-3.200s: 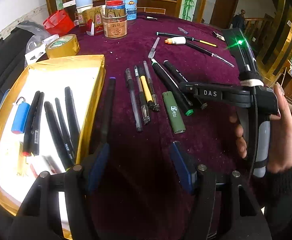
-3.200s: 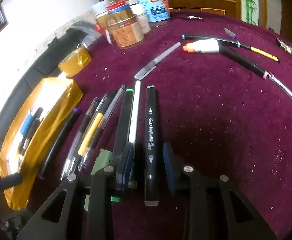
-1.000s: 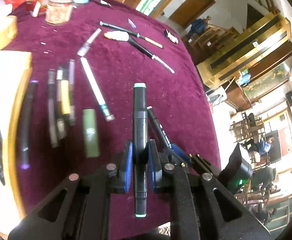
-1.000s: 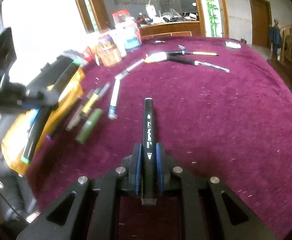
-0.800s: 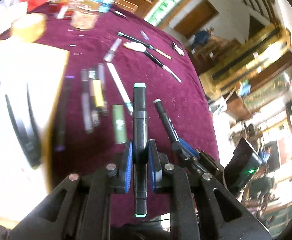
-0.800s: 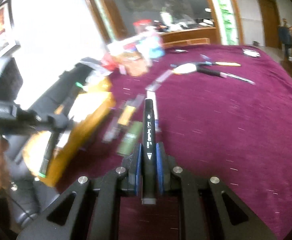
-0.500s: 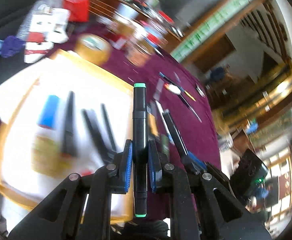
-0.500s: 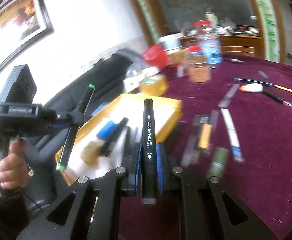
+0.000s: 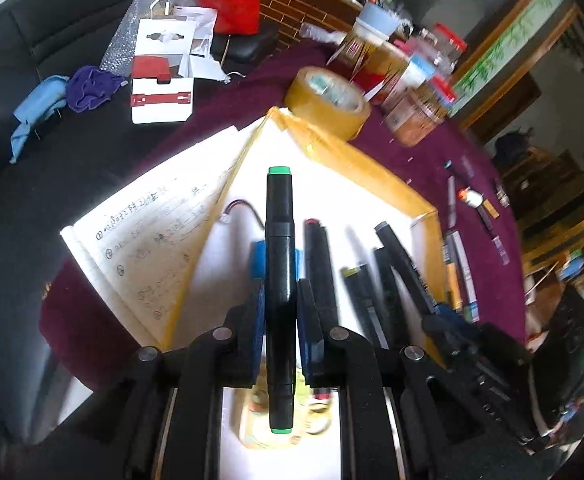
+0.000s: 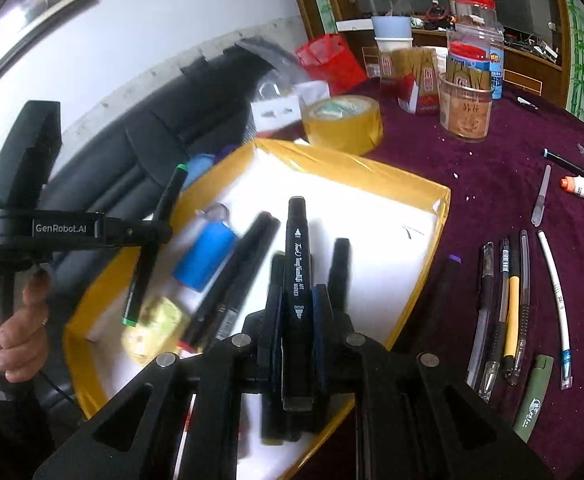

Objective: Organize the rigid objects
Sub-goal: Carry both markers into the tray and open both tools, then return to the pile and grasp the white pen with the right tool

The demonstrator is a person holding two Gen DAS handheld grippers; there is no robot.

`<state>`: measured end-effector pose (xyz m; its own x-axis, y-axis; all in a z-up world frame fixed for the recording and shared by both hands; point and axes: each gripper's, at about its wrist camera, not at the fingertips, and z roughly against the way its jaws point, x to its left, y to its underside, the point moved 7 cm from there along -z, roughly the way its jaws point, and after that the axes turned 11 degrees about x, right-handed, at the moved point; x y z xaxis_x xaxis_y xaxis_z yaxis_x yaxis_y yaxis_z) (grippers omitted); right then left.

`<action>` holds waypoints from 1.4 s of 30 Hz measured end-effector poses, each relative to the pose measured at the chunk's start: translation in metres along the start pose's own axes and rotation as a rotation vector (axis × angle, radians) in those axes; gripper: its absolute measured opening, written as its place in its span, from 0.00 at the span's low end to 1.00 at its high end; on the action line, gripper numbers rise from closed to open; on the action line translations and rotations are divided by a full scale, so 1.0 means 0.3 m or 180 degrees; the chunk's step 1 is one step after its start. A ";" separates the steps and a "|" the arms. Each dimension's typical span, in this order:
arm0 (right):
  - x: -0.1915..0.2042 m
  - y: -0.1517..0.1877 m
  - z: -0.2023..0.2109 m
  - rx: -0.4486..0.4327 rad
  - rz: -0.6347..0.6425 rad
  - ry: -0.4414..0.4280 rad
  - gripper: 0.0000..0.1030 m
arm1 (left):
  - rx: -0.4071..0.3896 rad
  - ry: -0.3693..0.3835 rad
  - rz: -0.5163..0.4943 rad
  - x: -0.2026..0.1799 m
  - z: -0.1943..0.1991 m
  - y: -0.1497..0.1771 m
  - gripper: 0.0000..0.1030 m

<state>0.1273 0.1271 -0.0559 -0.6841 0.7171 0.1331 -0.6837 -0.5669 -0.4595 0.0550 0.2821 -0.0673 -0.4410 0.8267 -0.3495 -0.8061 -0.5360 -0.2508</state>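
Left wrist view: the left hand-held gripper (image 9: 279, 322) is clamped on a green-capped marker (image 9: 279, 264), its blue pads pressing the barrel from both sides, the marker running straight ahead along the fingers. A second ago this camera looked down on the bare maroon worktop (image 9: 424, 160) with loose pens; now it hangs over the gold-rimmed tray (image 9: 356, 152), whose white floor already carries a blue cylinder (image 9: 257, 258) and a row of black markers (image 9: 372, 280). A roll of tape (image 9: 328, 100) stands just beyond the tray's far rim, and a lined notebook page (image 9: 159, 232) lies against the tray's left side. At lower right the right hand-held gripper (image 9: 446, 314) shows with its own marker.

Right wrist view: the right hand-held gripper (image 10: 298, 326) is likewise closed tight on a black art marker (image 10: 298, 280) with white lettering, held above the tray's near part. A second ago it was over open cloth. To the left, a hand (image 10: 15, 320) carries the left hand-held gripper (image 10: 151, 236), the green-capped marker slanting down over the tray's left rim. Several pens (image 10: 512, 304) and a green lighter (image 10: 534, 396) lie on the worktop near the tray's right side.

Both markers have been carried from the cloth to the tray but neither is released, so I judge the step in hand to be lowering and letting go. The remaining pens suggest the task is partly done.
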 end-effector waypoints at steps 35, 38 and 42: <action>-0.292 0.273 0.334 -0.0531 -0.0562 0.0166 0.44 | -0.0279 -0.0574 -0.1206 -0.478 0.009 0.310 0.56; -0.401 0.326 0.390 -0.0560 -0.0800 0.0237 0.44 | -0.0164 -0.0466 -0.1362 -0.602 -0.044 0.353 0.56; -0.529 0.340 0.418 -0.0497 -0.0930 0.0442 0.44 | -0.0045 -0.0397 -0.1347 -0.689 -0.081 0.385 0.56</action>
<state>0.1341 -0.0954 -0.0138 -0.4172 0.8941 0.1630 -0.7909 -0.2688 -0.5498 0.0626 0.0451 -0.0458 -0.1180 0.9878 -0.1018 -0.9208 -0.1472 -0.3611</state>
